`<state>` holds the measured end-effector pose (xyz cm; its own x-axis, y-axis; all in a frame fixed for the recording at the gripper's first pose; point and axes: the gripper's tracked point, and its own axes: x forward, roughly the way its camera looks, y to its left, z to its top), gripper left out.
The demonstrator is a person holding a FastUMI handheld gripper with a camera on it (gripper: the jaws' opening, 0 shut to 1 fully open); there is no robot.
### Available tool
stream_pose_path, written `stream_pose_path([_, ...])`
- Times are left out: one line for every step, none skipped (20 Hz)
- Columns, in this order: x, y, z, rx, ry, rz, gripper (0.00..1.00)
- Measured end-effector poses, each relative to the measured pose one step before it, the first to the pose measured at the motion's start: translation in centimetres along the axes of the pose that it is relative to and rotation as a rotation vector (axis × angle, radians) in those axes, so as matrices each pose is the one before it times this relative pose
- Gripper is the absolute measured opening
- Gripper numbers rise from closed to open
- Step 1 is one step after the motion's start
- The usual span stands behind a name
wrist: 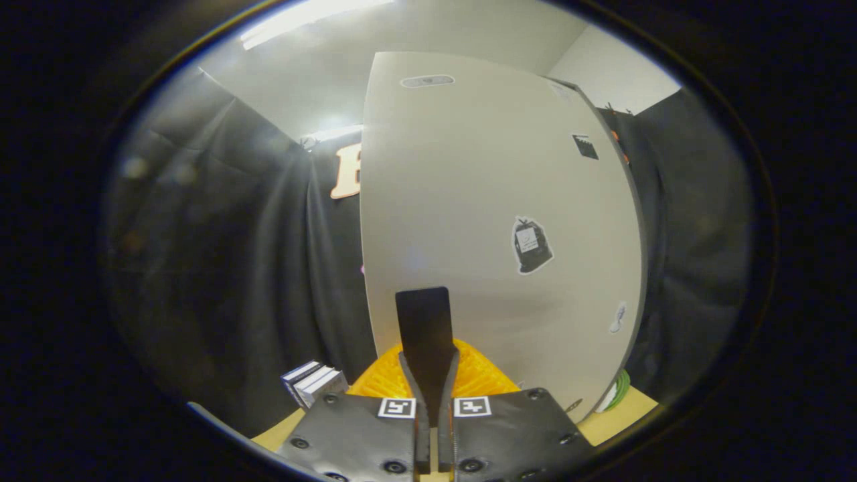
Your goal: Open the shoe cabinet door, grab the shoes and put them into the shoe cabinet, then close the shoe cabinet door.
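While the gripper (427, 314) points straight at the shoe cabinet door (495, 221), its two black fingers (423, 328) are clenched together with nothing between them, their tips just in front of the pale panel. Stickers (531, 245) dot the door. An orange ribbed object (479, 375) sits below the fingers on the tabletop (619, 412), beside some small boxes (313, 381).

No legible text or numbers. Shoe cabinet door (495, 221) carried stickers: black bag-shaped sticker (531, 245) at 4 o'clock of door centre, small dark label (585, 146) at 1 o'clock, both unreadable. Gripper (428, 314) bore two square black-white markers (435, 407), fingers pressed together
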<state>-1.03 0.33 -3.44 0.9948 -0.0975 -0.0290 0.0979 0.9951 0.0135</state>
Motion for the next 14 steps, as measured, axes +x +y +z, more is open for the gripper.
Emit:
stream_pose_path([-0.529,-0.296,0.09,0.00269,0.0029,-0.00892,0.06])
stream_pose_path([-0.233,-0.189,0.009,0.0019,0.00234,-0.00591,0.06])
stream_pose_path([-0.553,-0.325,0.145,0.00263,0.00088,-0.00796,0.06])
stream_pose_path([-0.897,-0.459,0.126,0.00223,-0.00125,-0.01115,0.06])
stream_pose_path([-0.626,-0.336,0.025,0.00353,0.00457,-0.01165,0.06])
stream_pose_path([-0.438,-0.372,-0.066,0.00295,0.0029,-0.00936,0.06])
stream_pose_path([-0.474,-0.384,0.19,0.00349,-0.00085,-0.00996,0.05])
stream_pose_path([-0.589,-0.449,0.052,0.00275,-0.00041,-0.01054,0.05])
stream_pose_path([-0.487,-0.475,0.169,-0.00155,-0.0024,-0.01253,0.05])
stream_pose_path([-0.604,-0.548,0.1,-0.00078,-0.00389,-0.01348,0.05])
stream_pose_path([-0.591,-0.529,0.1,-0.00025,-0.00341,-0.01265,0.05])
stream_pose_path([-0.662,-0.554,0.064,-0.00109,-0.0031,-0.01122,0.05])
stream_pose_path([-0.546,-0.582,0.138,-0.00063,-0.00431,-0.0133,0.05])
stream_pose_path([-0.496,-0.688,0.096,-0.00177,-0.00146,-0.01554,0.05])
